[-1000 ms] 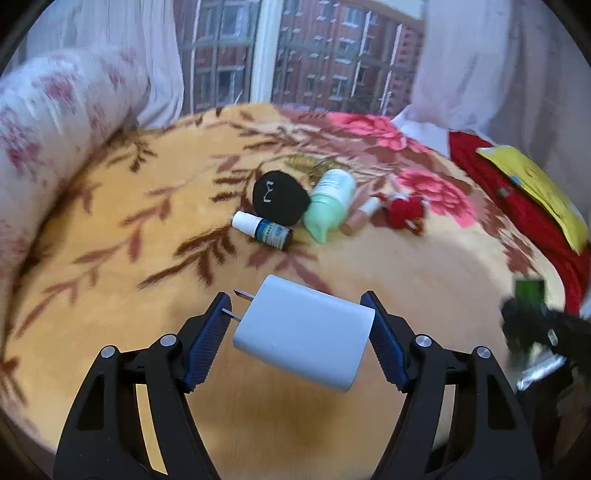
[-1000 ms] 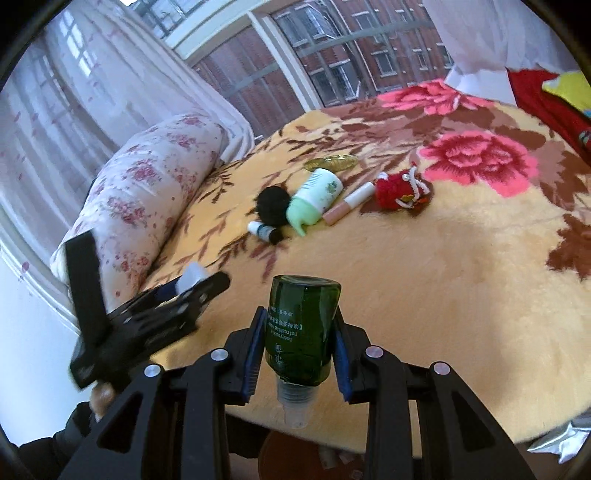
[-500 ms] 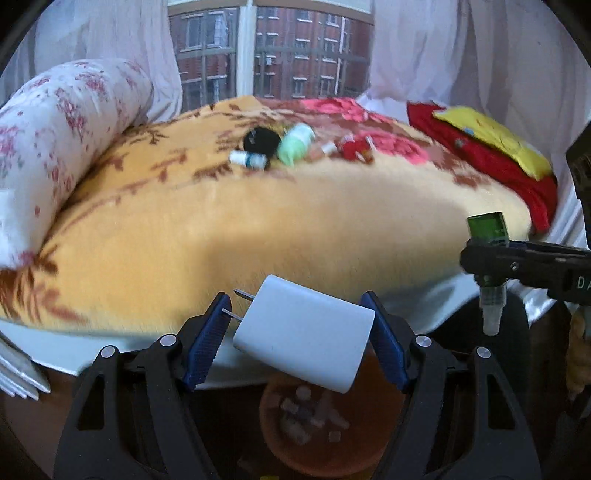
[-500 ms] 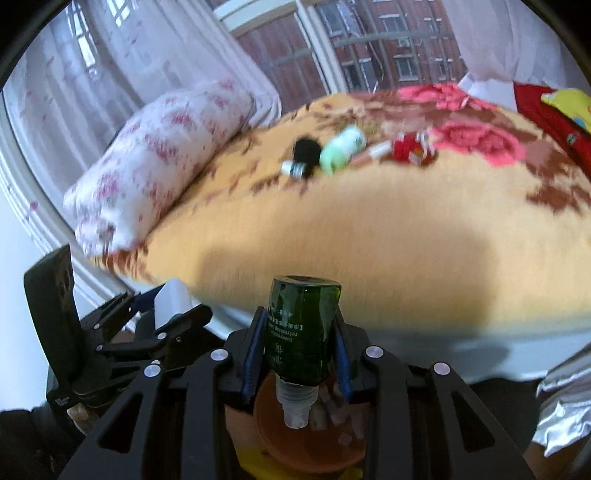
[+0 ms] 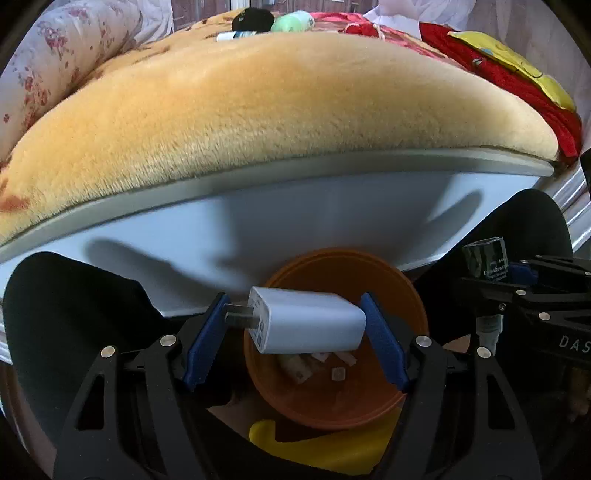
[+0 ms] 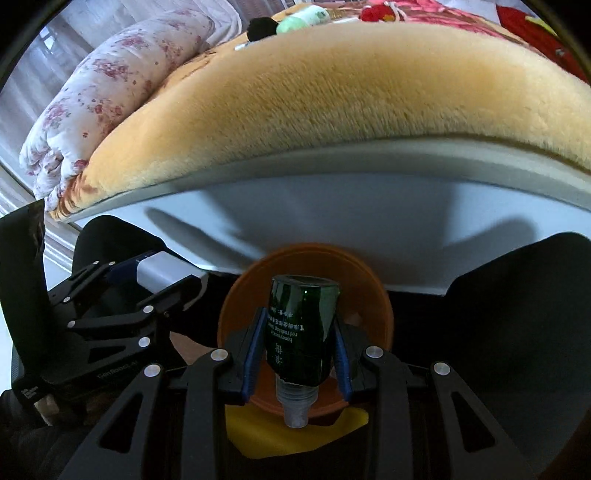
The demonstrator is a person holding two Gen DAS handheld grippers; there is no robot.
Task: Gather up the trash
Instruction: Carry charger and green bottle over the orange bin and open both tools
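- Bed (image 5: 280, 122): yellow plush blanket; grey-white frame edge below.
- Orange bin (image 5: 410, 295): on floor at the bed's near edge.
- Left gripper (image 5: 295, 334): jaws pinch white charger (image 5: 306, 325) above the bin.
- Right gripper (image 6: 297, 350): jaws pinch green bottle (image 6: 301, 328), cap down, over the bin.

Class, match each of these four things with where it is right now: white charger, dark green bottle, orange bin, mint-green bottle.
Things:
1. white charger
2. dark green bottle
3. orange bin
4. mint-green bottle

Places:
A. on the floor below the bed edge
B. lying up on the yellow blanket
C. in the left gripper
D. in the right gripper

Pairs: 1-C, 2-D, 3-A, 4-B
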